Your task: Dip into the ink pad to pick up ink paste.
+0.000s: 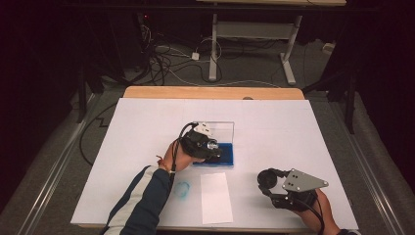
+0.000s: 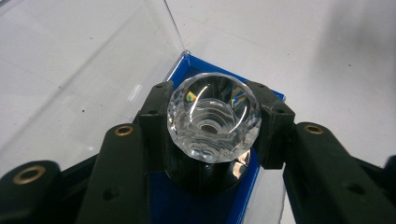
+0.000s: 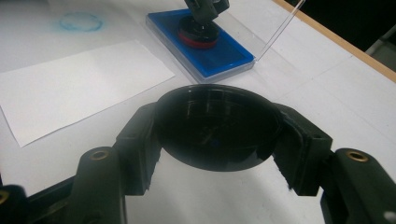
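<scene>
- Left claw (image 1: 211, 145) is clamped shut around something, its forearm (image 1: 142, 198) angled up from below.
- Right claw (image 1: 268, 180) is likewise closed on something, its hand (image 1: 320, 213) low behind it.

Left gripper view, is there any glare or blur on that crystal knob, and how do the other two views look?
Left gripper view: crystal knob sharp, with rainbow glints; near jaws soft. Right gripper view: black cap glossy and mirror-like, blue ink pad beyond slightly soft. High view: white table bright, surroundings dark.
</scene>
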A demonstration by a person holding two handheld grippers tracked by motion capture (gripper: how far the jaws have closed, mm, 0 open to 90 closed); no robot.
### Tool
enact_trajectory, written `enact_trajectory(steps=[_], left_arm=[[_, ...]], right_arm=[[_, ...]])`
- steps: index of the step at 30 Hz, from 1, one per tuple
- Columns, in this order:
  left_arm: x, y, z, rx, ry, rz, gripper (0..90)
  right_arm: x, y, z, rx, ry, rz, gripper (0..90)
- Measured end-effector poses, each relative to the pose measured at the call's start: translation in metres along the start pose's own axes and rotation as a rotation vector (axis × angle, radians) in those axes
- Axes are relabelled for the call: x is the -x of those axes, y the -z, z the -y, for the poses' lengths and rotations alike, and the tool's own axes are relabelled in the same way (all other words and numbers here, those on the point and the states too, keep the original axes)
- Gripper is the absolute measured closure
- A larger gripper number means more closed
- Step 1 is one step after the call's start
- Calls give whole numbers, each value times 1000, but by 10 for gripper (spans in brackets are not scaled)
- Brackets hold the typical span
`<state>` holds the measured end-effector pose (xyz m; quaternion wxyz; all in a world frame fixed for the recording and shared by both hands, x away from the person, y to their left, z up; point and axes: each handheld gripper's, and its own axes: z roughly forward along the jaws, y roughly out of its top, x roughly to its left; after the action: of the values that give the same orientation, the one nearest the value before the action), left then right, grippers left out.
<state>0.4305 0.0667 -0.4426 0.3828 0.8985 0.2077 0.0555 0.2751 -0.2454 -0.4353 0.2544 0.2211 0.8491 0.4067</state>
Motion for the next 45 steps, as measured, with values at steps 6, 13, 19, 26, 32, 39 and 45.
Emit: enact_trajectory(steps=[6,13,19,26,32,39,45], left_arm=[[1,0,-1,-12,-7,-5,541],[2,1,-3,-34,-15,-10,541],[2,1,-5,-47,-18,-11,541],[2,1,-6,-59,-26,-17,541],[4,1,-8,-68,-38,-26,541],[5,7,-12,-72,-44,-40,540],[4,22,-20,-41,-51,-50,540]], right_arm=[[0,1,0,3,0,1,381],[0,1,1,0,-3,-8,382],[0,1,1,-4,-5,-9,382],[-1,2,1,5,8,-23,381],[-1,2,1,5,8,-25,382],[0,3,0,10,4,-22,381],[0,3,0,10,9,-21,381]])
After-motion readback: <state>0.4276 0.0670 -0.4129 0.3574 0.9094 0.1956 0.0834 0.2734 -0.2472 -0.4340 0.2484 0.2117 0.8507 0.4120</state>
